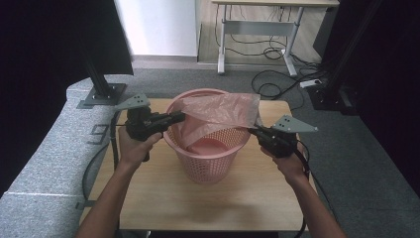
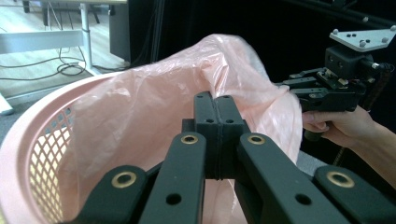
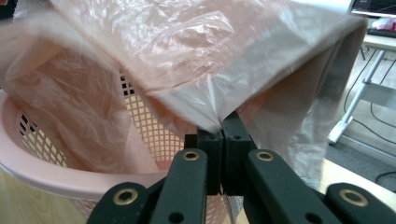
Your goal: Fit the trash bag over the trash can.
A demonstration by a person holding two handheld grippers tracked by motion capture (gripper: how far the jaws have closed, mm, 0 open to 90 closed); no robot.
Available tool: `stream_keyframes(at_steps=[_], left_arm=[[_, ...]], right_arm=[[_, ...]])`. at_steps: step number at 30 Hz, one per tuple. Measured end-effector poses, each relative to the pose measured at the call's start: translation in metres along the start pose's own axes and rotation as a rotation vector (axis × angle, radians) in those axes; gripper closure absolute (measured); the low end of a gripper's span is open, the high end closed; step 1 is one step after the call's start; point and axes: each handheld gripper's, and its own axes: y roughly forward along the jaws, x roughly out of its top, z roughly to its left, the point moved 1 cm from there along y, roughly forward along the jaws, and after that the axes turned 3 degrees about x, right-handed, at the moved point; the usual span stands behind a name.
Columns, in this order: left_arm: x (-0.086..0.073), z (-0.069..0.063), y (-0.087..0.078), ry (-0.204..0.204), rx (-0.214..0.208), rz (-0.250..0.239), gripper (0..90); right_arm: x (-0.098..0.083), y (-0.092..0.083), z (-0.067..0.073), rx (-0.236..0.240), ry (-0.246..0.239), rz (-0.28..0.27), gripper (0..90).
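Lining the basket (image 1: 208,148): both claws pinched on the bag (image 1: 220,116).
Left gripper (image 1: 173,119) is clamped on bag film at the basket's left rim, right gripper (image 1: 257,133) is clamped on the bag edge just off its right rim. Bag hangs half in the basket, mouth raised above it, strung between the two claws. Judgement: spread the claws apart evenly, carry the mouth out past the rim, then lower; uneven pull could tear the film.
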Motion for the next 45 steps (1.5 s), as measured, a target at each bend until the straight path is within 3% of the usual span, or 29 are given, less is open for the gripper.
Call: stream_keyframes(at_steps=[8, 14, 16, 21, 28, 34, 42, 44, 45], left_arm=[[-0.001, 0.007, -0.016, -0.009, 0.014, -0.041, 90.0], [-0.002, 0.016, -0.029, -0.022, 0.037, -0.045, 90.0], [-0.004, 0.019, -0.031, -0.031, 0.042, -0.043, 90.0], [-0.010, 0.030, -0.035, -0.070, 0.045, -0.041, 90.0], [-0.016, 0.042, -0.038, -0.119, 0.053, -0.040, 90.0], [-0.020, 0.046, -0.038, -0.130, 0.066, -0.031, 90.0], [-0.029, 0.051, -0.039, -0.145, 0.082, -0.020, 90.0], [-0.033, 0.053, -0.039, -0.152, 0.085, -0.017, 90.0], [-0.034, 0.054, -0.039, -0.154, 0.083, -0.017, 90.0]], right_arm=[[0.005, -0.018, -0.011, -0.052, -0.008, -0.020, 89.2], [0.015, -0.026, -0.031, -0.087, -0.009, -0.019, 89.2], [0.015, -0.027, -0.040, -0.074, 0.001, -0.024, 89.2], [0.009, -0.023, -0.058, -0.081, 0.033, -0.003, 89.1], [-0.008, -0.014, -0.070, -0.086, 0.083, 0.037, 89.1], [-0.028, -0.008, -0.075, -0.077, 0.117, 0.062, 89.1], [-0.038, 0.005, -0.081, -0.084, 0.161, 0.062, 88.9], [-0.040, 0.007, -0.081, -0.084, 0.167, 0.060, 84.4], [-0.041, 0.006, -0.080, -0.101, 0.171, 0.058, 75.7]])
